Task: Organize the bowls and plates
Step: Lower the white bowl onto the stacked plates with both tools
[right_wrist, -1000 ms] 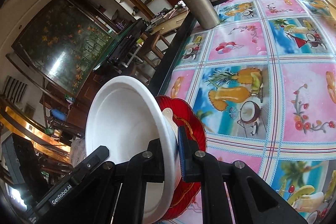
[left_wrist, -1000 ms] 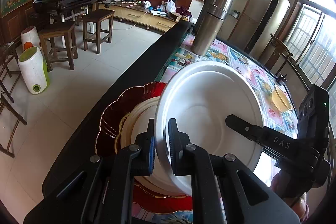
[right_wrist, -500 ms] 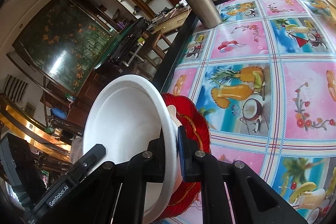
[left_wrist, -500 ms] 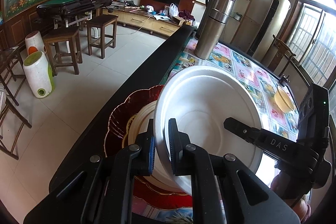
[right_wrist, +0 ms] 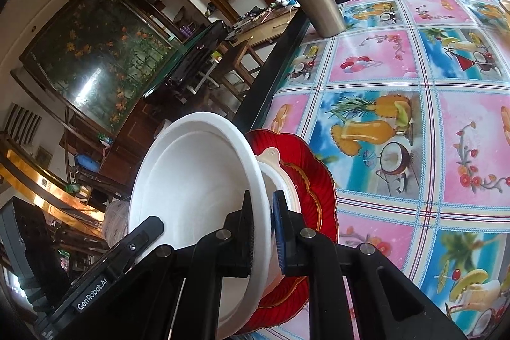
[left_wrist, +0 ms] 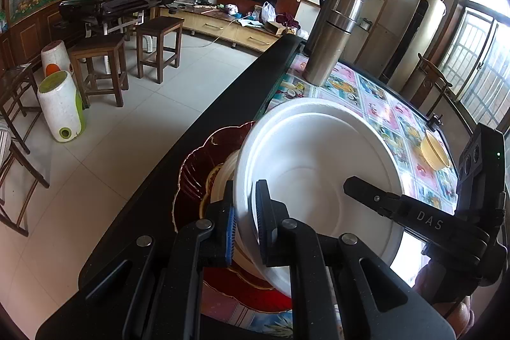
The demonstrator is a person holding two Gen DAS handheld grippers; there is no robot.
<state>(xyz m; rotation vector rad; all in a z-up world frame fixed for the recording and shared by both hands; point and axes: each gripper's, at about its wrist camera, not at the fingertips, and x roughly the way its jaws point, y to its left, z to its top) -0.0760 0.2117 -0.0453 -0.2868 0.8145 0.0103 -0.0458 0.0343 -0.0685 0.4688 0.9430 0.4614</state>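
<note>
A large white foam bowl (left_wrist: pixel 318 161) is held by both grippers at opposite rims, just above a stack. My left gripper (left_wrist: pixel 245 222) is shut on its near rim. My right gripper (right_wrist: pixel 263 231) is shut on the other rim of the white bowl (right_wrist: pixel 194 180); it shows at the right of the left wrist view (left_wrist: pixel 398 209). Beneath sit a smaller white dish (right_wrist: pixel 271 158) and a red scalloped plate (left_wrist: pixel 204 158), also in the right wrist view (right_wrist: pixel 306 161). A yellow bowl (left_wrist: pixel 435 150) stands far off on the table.
A steel thermos jug (left_wrist: pixel 331 31) stands at the far end of the table (right_wrist: pixel 414 85), which has a colourful fruit-print cloth. The table's black edge (left_wrist: pixel 223 104) runs beside the stack. Stools (left_wrist: pixel 102 66) and a white bin (left_wrist: pixel 62 107) stand on the floor.
The white bowl has come down a little closer over the stack, with both grippers still shut on its rims. The stack has not moved.
</note>
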